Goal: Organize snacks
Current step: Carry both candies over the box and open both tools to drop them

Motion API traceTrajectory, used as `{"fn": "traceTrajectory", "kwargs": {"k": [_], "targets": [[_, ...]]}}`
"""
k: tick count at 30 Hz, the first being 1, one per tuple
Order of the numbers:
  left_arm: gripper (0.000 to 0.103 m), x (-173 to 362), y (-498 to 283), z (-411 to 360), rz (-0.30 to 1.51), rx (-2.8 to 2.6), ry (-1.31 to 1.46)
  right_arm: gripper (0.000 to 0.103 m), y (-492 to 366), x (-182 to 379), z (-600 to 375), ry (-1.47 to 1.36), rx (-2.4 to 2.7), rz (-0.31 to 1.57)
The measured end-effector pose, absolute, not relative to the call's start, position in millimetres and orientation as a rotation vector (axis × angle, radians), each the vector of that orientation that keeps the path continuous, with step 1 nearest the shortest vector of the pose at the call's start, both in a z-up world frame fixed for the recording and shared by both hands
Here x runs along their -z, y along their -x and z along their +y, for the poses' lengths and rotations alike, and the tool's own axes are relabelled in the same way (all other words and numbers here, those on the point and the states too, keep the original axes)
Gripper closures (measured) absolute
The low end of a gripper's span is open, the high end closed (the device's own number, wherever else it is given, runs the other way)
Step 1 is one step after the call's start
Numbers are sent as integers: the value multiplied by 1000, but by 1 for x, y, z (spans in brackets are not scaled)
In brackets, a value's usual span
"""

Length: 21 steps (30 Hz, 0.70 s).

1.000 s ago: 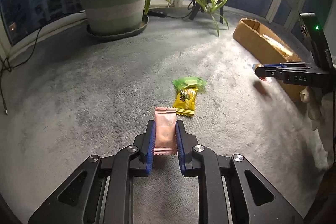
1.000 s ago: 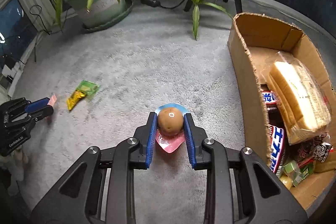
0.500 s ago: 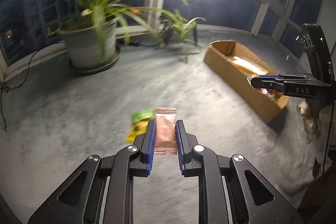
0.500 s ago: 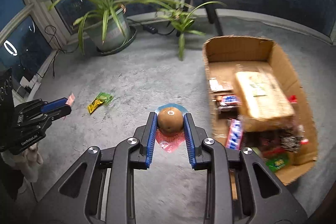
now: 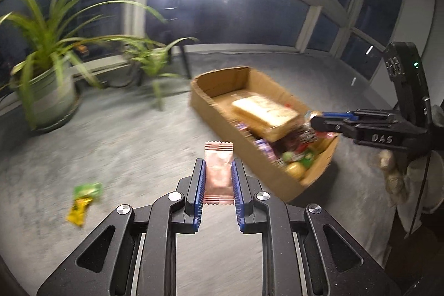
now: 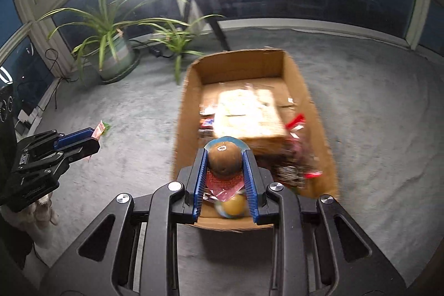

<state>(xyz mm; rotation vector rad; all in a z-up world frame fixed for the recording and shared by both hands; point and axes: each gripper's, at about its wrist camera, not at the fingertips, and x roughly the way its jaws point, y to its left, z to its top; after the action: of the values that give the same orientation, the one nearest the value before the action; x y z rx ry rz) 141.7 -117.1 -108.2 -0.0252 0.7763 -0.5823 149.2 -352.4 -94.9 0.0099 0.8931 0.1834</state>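
Note:
My left gripper is shut on a pink snack packet, held in the air left of the cardboard box. My right gripper is shut on a brown round snack in a blue and red wrapper, held above the near end of the box. The box holds a wrapped bread loaf and several small snacks. A green and yellow packet lies on the carpet at lower left. The right gripper also shows in the left wrist view, and the left gripper in the right wrist view.
A large potted plant and a smaller plant stand by the windows at the back left. A tripod leg stands behind the box. Cables run along the left wall. Grey carpet covers the floor.
Both grippers have risen and swung right toward the box with their snacks. The right gripper went from beside the box to over its near end. The green and yellow packet stays on the carpet.

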Motion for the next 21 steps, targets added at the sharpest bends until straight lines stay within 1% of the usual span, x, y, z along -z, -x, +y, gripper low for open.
{"fn": "traceTrajectory", "kwargs": {"k": [9, 21], "targets": [[86, 107, -143, -186, 774, 646, 30, 76, -150, 99, -389, -21, -163, 899], [86, 113, -149, -234, 802, 659, -17, 76, -151, 102, -408, -23, -176, 912]]}}
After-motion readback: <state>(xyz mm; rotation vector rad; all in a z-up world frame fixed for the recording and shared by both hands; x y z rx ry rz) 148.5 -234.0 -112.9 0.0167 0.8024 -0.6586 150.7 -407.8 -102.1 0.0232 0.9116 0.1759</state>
